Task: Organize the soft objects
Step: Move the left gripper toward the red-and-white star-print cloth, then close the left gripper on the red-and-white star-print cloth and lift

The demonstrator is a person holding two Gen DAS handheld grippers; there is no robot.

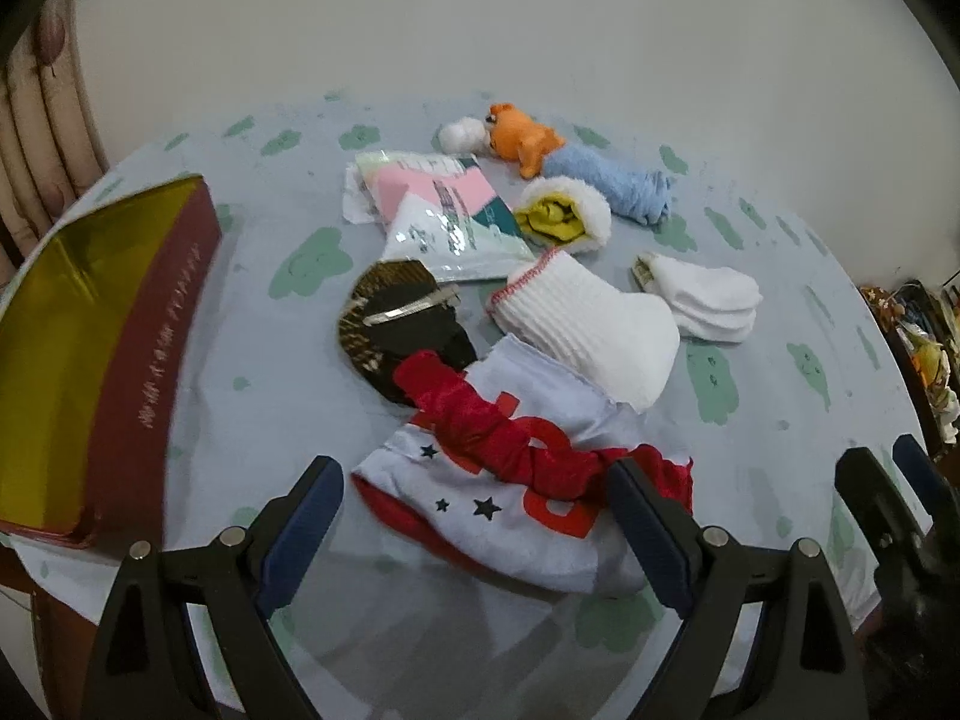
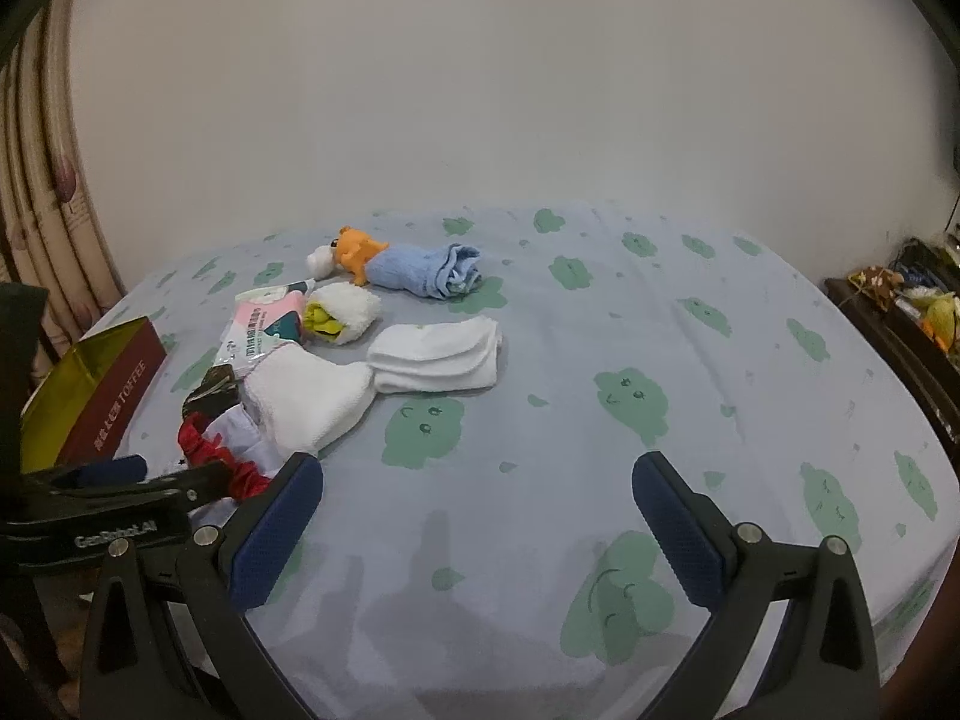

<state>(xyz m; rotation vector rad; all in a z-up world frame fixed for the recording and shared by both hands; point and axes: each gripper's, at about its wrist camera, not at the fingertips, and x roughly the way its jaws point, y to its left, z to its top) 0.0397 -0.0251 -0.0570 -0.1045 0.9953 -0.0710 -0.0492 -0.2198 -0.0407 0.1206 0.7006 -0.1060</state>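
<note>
left gripper (image 1: pixel 474 516) open, jaws straddling the red scrunchie (image 1: pixel 504 438) lying on the printed white garment (image 1: pixel 516 516), right of the red box (image 1: pixel 108 360); likely staged for a pinch. right gripper (image 2: pixel 474 516) open, idle over bare tablecloth (image 2: pixel 600 330), farther right of the box.

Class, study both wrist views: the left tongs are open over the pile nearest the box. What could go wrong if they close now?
1. The red scrunchie lies across the star-printed cloth; the left tongs may lift both together.
2. The dark fan-shaped piece tucks under that cloth and could drag along.
3. The right tongs sit close by; the two might collide.
</note>
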